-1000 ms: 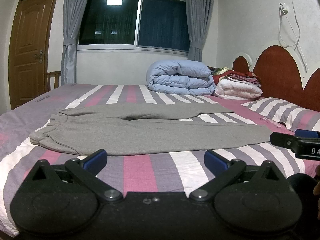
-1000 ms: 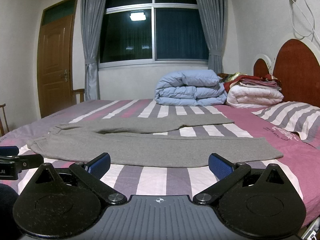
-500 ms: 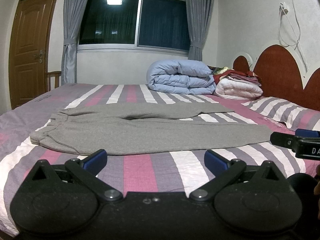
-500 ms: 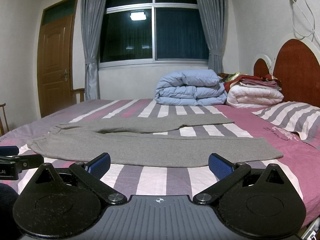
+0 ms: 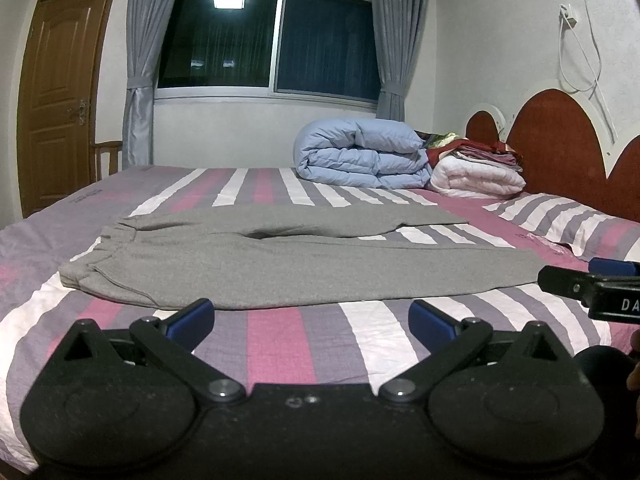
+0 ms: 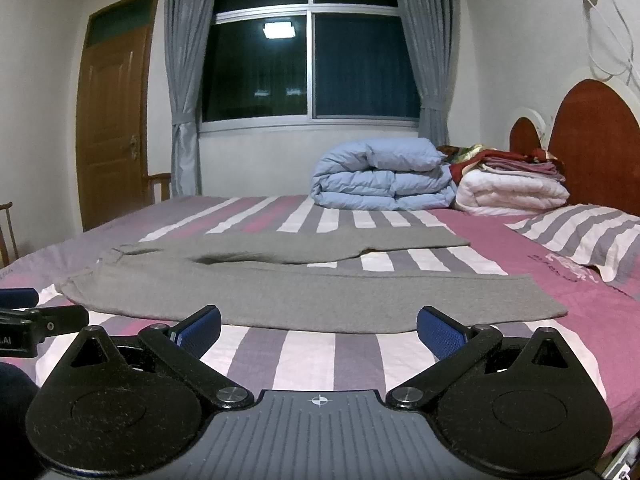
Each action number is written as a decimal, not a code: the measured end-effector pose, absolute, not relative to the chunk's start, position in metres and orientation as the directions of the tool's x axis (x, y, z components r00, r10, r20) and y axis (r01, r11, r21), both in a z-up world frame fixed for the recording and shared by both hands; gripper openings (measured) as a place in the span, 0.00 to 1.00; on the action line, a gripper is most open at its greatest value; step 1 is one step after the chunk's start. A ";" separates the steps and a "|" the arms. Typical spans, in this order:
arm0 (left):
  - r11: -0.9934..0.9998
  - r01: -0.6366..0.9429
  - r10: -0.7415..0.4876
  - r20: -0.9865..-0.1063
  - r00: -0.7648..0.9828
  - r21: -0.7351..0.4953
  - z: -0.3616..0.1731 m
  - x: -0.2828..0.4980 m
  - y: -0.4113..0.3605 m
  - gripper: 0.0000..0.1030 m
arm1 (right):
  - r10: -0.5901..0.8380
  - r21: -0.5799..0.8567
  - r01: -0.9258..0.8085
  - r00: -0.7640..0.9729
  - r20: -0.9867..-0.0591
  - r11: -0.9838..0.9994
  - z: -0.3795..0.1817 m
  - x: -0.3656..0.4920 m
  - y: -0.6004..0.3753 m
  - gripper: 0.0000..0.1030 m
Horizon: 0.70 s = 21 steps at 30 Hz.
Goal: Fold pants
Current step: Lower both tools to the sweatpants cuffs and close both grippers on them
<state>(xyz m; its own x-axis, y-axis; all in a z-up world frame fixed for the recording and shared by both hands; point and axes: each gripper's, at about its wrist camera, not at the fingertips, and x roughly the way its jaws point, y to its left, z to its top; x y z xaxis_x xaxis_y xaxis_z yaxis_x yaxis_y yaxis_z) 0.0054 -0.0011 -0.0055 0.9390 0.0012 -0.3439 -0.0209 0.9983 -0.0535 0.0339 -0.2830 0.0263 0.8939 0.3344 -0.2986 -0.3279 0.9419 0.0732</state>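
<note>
Grey pants (image 5: 280,268) lie flat across the striped bed, waistband at the left, both legs stretched to the right; they also show in the right wrist view (image 6: 304,284). My left gripper (image 5: 312,320) is open and empty, just short of the near leg's front edge. My right gripper (image 6: 320,328) is open and empty, just short of the same edge, further toward the cuffs. Each gripper's fingertip shows at the edge of the other's view.
A folded light-blue duvet (image 5: 360,156) and a stack of white and red bedding (image 5: 476,168) sit at the far side by the red headboard (image 5: 560,140). A striped pillow (image 6: 588,236) lies at the right. A wooden door (image 5: 52,92) stands at the left.
</note>
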 end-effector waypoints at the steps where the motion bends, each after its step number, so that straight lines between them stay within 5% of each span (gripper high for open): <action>1: 0.998 -0.020 0.001 -0.345 0.939 -0.054 -0.006 0.005 -0.001 0.94 | 0.335 0.072 -0.329 0.894 -0.299 0.942 0.025 0.034 -0.283 1.00; 9: 0.998 -0.018 -0.003 -0.353 0.935 -0.058 -0.007 0.005 -0.001 0.94 | 0.341 0.080 -0.333 0.889 -0.306 0.940 0.023 0.036 -0.279 1.00; 16: 0.995 -0.034 -0.003 -0.376 0.927 -0.092 0.007 0.020 0.026 0.94 | 0.487 0.084 -0.490 0.805 -0.339 0.868 0.044 0.067 -0.278 1.00; 21: 0.993 -0.009 -0.040 -0.416 0.909 -0.115 0.020 0.054 0.087 0.94 | 0.521 0.041 -0.531 0.810 -0.269 0.846 0.079 0.123 -0.273 1.00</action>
<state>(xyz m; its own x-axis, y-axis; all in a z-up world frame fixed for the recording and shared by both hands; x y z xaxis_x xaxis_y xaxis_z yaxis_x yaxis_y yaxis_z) 0.0544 0.0869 0.0195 0.9087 -0.0398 -0.4156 -0.0093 0.9933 -0.1155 0.1235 -0.2727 0.0787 0.8097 0.5213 -0.2694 -0.5311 0.8463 0.0413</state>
